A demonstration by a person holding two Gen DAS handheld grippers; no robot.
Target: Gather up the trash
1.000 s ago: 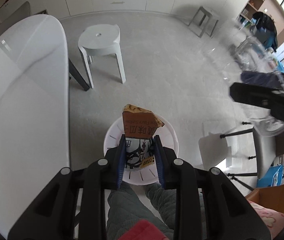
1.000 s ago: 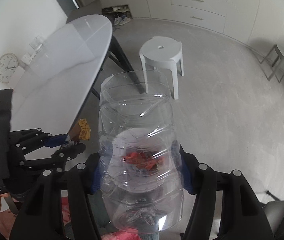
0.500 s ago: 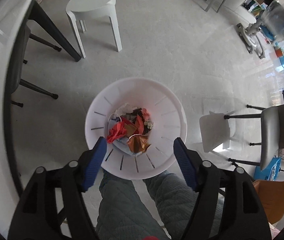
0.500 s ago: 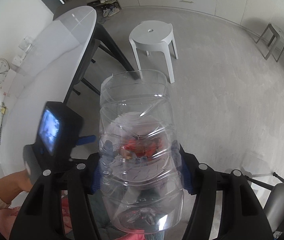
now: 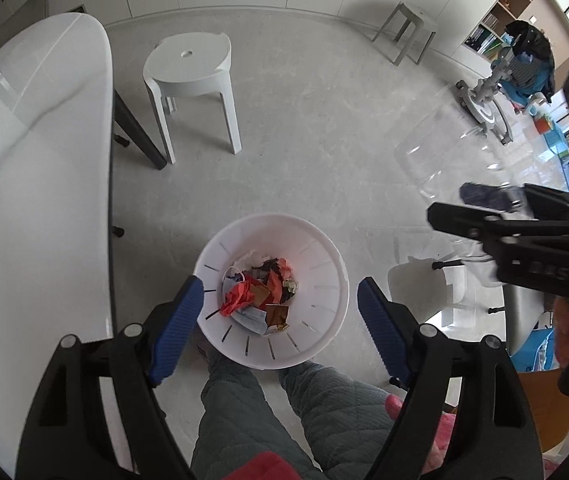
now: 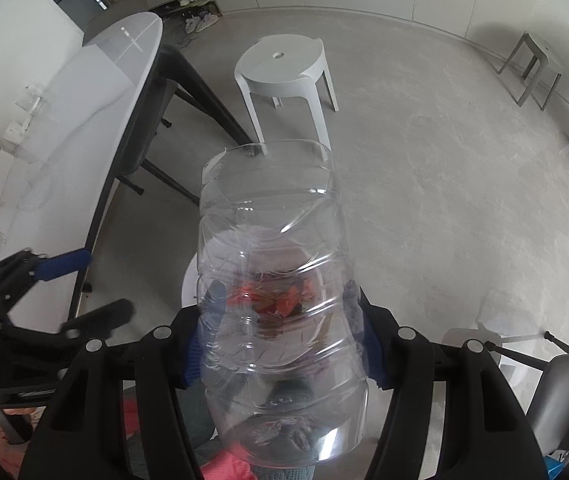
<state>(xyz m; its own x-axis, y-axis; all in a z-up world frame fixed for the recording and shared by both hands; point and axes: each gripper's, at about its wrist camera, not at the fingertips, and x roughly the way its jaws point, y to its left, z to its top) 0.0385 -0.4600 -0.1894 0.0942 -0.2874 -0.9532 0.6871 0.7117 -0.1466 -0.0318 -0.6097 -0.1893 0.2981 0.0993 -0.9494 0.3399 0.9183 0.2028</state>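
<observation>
A white slotted trash bin (image 5: 324, 264) stands on the floor below me, with crumpled red, orange and blue trash (image 5: 260, 296) in its bottom. My left gripper (image 5: 280, 312) is open and empty, its blue pads wide apart above the bin. My right gripper (image 6: 280, 344) is shut on a large clear plastic bottle (image 6: 272, 248), held lengthwise above the bin; bin and trash show through the bottle. The right gripper (image 5: 496, 232) and bottle (image 5: 444, 148) also show at the right of the left wrist view. The left gripper (image 6: 80, 284) shows at the left of the right wrist view.
A white glossy table (image 5: 32, 152) with black legs runs along the left. A white plastic stool (image 5: 192, 68) stands on the grey floor beyond the bin. A grey stool (image 5: 404, 28) stands far back. A grey chair (image 5: 524, 320) is on the right. My legs (image 5: 284, 408) are below.
The left gripper has opened and dropped the brown snack wrapper into the bin, then tilted back up. The right gripper still holds the bottle.
</observation>
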